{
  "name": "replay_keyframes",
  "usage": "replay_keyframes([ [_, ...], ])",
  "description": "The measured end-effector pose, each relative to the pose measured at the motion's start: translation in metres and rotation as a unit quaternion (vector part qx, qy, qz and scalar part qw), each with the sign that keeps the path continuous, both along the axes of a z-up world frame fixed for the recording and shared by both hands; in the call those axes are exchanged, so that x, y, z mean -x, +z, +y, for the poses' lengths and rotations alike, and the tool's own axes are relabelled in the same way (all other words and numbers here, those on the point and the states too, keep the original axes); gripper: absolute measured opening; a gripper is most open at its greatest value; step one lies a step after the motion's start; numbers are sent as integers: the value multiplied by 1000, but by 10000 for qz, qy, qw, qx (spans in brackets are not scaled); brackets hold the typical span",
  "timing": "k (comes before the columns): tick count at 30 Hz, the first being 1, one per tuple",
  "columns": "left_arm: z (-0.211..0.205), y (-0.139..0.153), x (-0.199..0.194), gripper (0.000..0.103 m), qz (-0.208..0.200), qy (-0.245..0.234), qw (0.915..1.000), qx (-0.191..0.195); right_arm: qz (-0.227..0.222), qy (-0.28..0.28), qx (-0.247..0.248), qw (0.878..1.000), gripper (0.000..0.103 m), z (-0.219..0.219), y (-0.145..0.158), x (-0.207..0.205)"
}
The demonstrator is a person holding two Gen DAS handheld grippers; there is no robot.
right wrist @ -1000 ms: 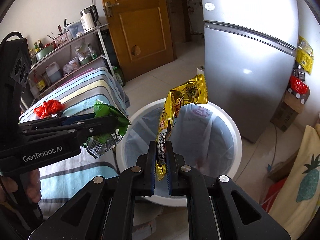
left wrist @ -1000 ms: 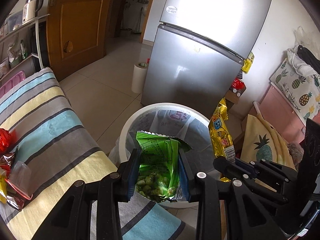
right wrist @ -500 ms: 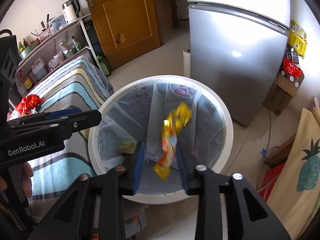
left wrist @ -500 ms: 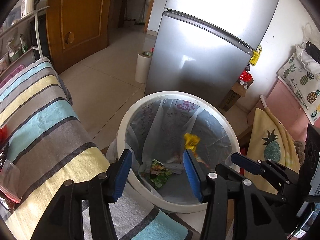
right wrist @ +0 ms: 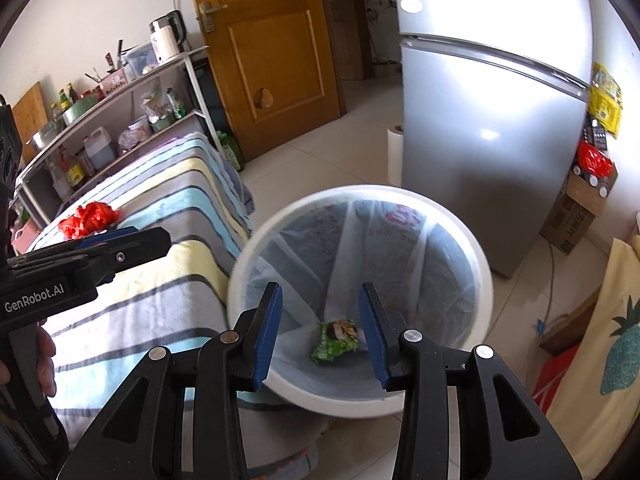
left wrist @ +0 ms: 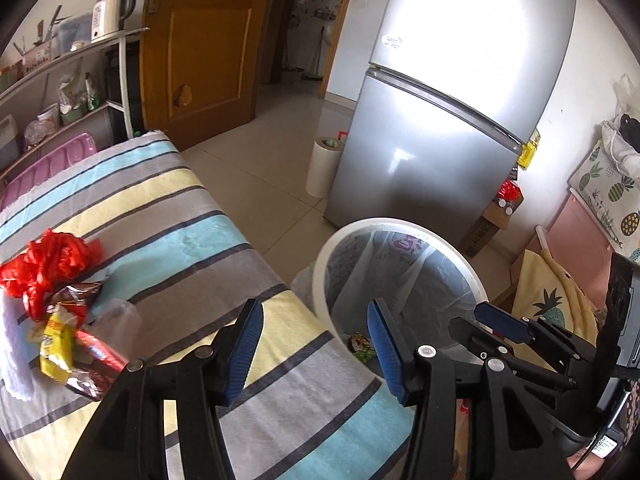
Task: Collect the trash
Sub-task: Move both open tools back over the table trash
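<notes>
A white trash bin [right wrist: 482, 280] with a clear liner stands on the floor beside the striped table; it also shows in the left wrist view [left wrist: 320, 264]. A green snack packet [right wrist: 334, 342] lies at its bottom. My right gripper [right wrist: 320, 328] is open and empty above the bin. My left gripper [left wrist: 314, 344] is open and empty over the table's corner by the bin rim. On the table lie a red plastic bag [left wrist: 44, 264], a yellow wrapper [left wrist: 56, 346], a red wrapper [left wrist: 100, 354] and a clear wrapper [left wrist: 116, 320].
A silver fridge [left wrist: 452, 120] stands behind the bin, with a paper roll [left wrist: 322, 168] at its side. A wooden door [right wrist: 276, 48] and a cluttered shelf [right wrist: 120, 112] are at the back left. Pineapple-print cloth [right wrist: 600, 352] lies at the right.
Both grippers opened and dropped the green packet and the gold wrapper into the bin. The left gripper then swung left toward the table, bringing the trash pile into view.
</notes>
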State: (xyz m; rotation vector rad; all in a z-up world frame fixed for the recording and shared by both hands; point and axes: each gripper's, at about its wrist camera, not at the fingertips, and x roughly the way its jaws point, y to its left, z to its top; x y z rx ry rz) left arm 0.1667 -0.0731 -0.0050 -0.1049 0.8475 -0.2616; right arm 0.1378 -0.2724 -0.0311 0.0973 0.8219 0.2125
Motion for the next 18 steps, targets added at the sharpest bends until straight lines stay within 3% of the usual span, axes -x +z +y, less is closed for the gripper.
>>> replay_keyframes([
  [18,143,12,57,55,-242,1507,9882,-95,-199,1067,-74,9941,41,112,12,0],
])
